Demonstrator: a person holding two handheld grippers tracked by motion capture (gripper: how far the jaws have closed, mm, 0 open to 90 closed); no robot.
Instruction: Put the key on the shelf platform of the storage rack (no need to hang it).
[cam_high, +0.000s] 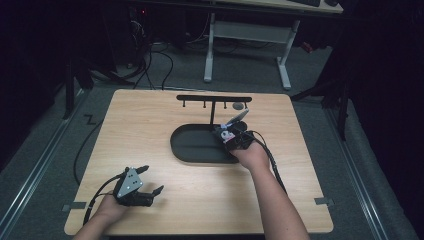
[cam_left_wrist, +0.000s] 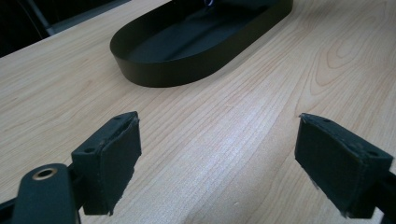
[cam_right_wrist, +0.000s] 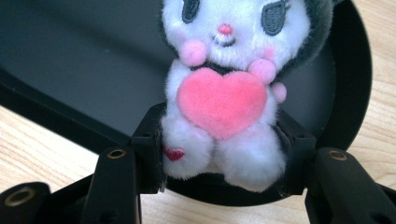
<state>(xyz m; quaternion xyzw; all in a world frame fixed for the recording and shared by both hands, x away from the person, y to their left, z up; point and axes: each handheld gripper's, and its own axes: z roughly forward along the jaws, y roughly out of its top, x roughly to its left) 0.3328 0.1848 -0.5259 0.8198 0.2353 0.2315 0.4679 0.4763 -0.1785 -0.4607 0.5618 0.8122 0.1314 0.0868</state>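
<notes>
Where jaws press, plush toy (cam_right_wrist: 224, 93) legs hidden

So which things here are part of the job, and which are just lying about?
In the job:
- plush toy, clamped in the right tool
- black oval tray beneath it
- black hook stand behind the tray, probably

Lying about:
- left tool, open over bare table
- white desk frame beyond the table

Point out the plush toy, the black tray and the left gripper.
plush toy (cam_right_wrist: 222, 100): right gripper view, on its pink heart.
black tray (cam_left_wrist: 173, 72): left gripper view, on its outer wall.
left gripper (cam_high: 152, 181): high view, midway between its fingertips.
</notes>
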